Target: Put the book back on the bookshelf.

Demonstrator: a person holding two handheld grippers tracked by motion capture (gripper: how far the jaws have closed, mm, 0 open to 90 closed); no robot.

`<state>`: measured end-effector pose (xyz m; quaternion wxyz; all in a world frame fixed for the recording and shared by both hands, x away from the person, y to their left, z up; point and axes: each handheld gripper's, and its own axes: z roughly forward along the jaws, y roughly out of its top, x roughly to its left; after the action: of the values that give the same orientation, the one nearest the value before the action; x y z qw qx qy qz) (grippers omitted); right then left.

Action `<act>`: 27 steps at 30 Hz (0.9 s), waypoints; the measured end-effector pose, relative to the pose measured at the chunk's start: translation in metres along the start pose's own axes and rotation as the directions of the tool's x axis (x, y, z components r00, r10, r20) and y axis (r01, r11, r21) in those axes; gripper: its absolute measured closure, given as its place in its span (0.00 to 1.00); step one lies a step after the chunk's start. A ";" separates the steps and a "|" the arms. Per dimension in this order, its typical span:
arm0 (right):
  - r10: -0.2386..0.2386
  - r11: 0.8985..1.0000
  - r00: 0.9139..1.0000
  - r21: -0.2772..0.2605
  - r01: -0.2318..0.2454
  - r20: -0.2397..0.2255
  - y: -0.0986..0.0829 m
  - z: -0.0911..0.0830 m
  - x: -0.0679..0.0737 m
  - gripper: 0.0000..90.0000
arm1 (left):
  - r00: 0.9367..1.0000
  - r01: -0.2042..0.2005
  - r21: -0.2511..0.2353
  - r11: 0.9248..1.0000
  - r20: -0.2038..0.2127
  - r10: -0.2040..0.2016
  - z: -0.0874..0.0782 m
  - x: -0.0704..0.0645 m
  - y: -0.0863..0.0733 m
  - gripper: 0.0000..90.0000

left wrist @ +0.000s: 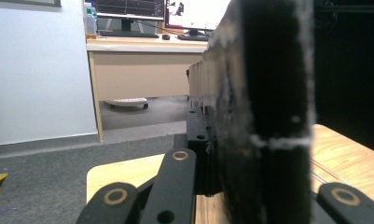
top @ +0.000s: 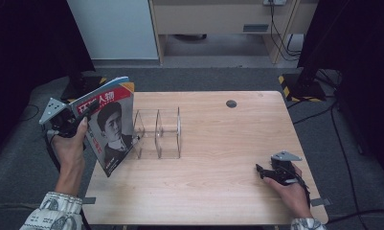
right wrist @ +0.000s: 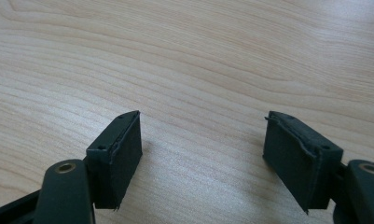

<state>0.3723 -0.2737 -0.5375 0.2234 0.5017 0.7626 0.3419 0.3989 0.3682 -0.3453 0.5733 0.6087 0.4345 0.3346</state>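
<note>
the magazine (top: pixel 110 122), with a portrait and a red title band on its cover, is held up at the left end of the counter (top: pixel 218 177), tilted, its lower corner down near the counter's front left part and its top edge raised above the left edge. the left gripper (top: pixel 79 120) has it by the left edge, jaws closed on the pages; in the left gripper view the magazine's (left wrist: pixel 264 116) edge stands as a dark slab pinched between them. just right of the magazine sits a clear acrylic rack (top: pixel 158 133) with upright dividers, its near left end touching or almost touching the cover. the right gripper (top: pixel 262 171) rests low at the counter's right front, well apart from both, held in the person's hand. in the right gripper view its jaws stand wide apart over bare wood (right wrist: pixel 203 70), holding nothing. a small dark round plug (top: pixel 231 103) lies toward the counter's far edge.
</note>
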 end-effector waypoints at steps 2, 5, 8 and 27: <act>0.000 1.000 1.000 0.000 0.000 0.000 0.000 0.000 0.000 0.31 | 1.000 -0.003 -0.005 1.000 -0.001 0.003 0.001 0.001 -0.001 0.96; 0.001 1.000 1.000 0.000 -0.001 0.000 0.000 -0.001 0.001 0.31 | 1.000 0.000 -0.020 1.000 -0.002 0.000 0.001 0.003 -0.001 0.96; -0.001 1.000 1.000 -0.001 0.001 0.001 -0.001 -0.001 0.001 0.31 | 1.000 0.014 -0.040 0.999 0.001 -0.014 0.001 0.006 -0.002 0.96; 0.025 1.000 0.999 0.017 -0.026 0.024 -0.005 -0.005 0.004 0.19 | 0.999 0.041 -0.105 0.994 0.024 -0.039 0.004 0.008 -0.014 0.96</act>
<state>0.3637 -0.2732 -0.5379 0.2239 0.5173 0.7564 0.3319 0.4039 0.3736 -0.3608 0.6161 0.5725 0.4219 0.3387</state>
